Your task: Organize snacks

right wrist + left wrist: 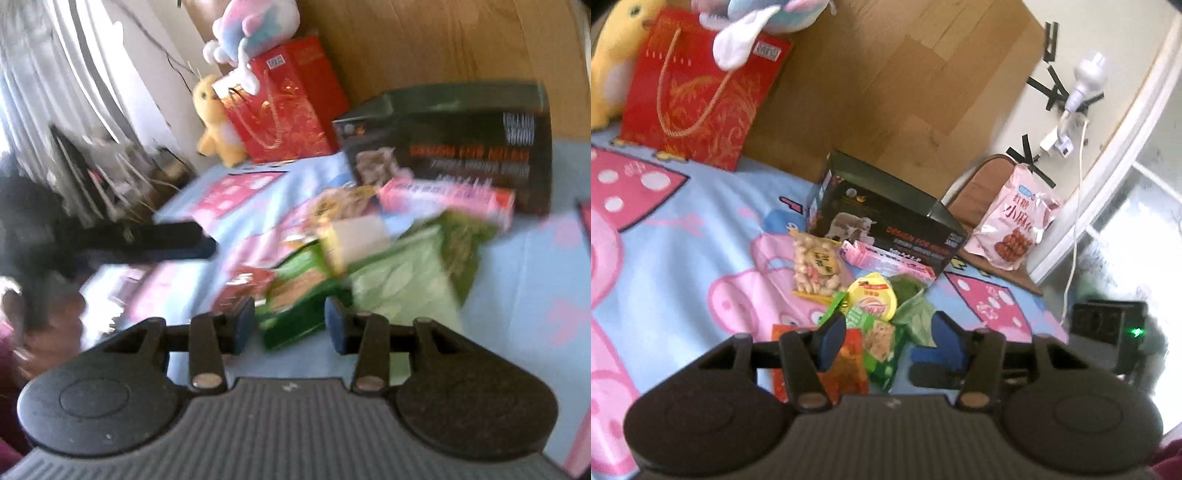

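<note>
A pile of snack packets lies on a cartoon bedsheet [683, 236] in front of an open black box [886, 218]. In the left wrist view: a peanut bag [816, 266], a pink carton [886, 260], a yellow packet [873, 299], a green cracker packet [882, 347], a red packet [846, 365]. My left gripper [886, 338] is open, its fingers astride the green cracker packet, not closed on it. My right gripper [290, 323] is open just before the same green packet [295, 306]; the view is blurred. The black box [454, 155] stands behind.
A red gift bag [694, 92] and plush toys [613, 59] stand at the headboard. A pink snack bag [1015, 225] leans on a chair by the wall. The left gripper [140, 240] shows as a dark shape at left in the right wrist view.
</note>
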### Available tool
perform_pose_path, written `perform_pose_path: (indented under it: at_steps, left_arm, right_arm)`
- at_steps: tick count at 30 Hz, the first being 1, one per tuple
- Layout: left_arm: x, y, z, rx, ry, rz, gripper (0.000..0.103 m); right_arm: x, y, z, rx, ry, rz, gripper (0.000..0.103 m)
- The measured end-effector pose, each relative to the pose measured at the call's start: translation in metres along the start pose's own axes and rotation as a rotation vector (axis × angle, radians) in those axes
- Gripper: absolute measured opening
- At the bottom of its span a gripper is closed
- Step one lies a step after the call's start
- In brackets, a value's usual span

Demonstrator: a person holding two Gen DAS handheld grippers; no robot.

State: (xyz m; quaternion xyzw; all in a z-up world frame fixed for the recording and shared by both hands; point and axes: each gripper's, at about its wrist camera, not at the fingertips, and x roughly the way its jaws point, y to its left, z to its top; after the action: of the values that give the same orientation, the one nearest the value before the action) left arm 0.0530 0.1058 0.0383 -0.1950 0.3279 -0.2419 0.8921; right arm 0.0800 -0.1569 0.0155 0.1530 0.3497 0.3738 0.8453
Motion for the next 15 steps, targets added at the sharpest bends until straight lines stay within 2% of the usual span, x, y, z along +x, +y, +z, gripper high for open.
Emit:
perform_pose_path:
  at_steps: [3, 7, 9, 11, 13, 15]
  left_arm:
    - [-0.002, 0.010, -0.004, -0.029, 0.003, 0.065, 0.052]
    - [-0.003, 0.030, -0.007, -0.102, 0.044, 0.091, 0.053]
    - [-0.006, 0.036, -0.011, -0.116, 0.059, 0.092, 0.059]
    - [-0.005, 0.043, -0.015, -0.140, 0.089, 0.097, 0.070]
    - [-0.001, 0.049, -0.022, -0.164, 0.113, 0.082, 0.073]
    - [-0.003, 0.045, -0.027, -0.150, 0.099, 0.070, 0.078]
  right_arm:
    - [-0.005, 0.003, -0.007, 0.017, 0.004, -0.038, 0.046]
    - [0.009, 0.029, -0.002, -0.023, 0.022, 0.016, 0.046]
    - [0.021, 0.039, -0.005, -0.030, 0.071, 0.037, 0.046]
    - [0.038, 0.043, -0.009, -0.031, 0.116, 0.018, 0.045]
    - [0.050, 0.045, -0.010, -0.025, 0.103, 0.019, 0.045]
    - [0.059, 0.047, -0.008, -0.004, 0.110, 0.042, 0.040]
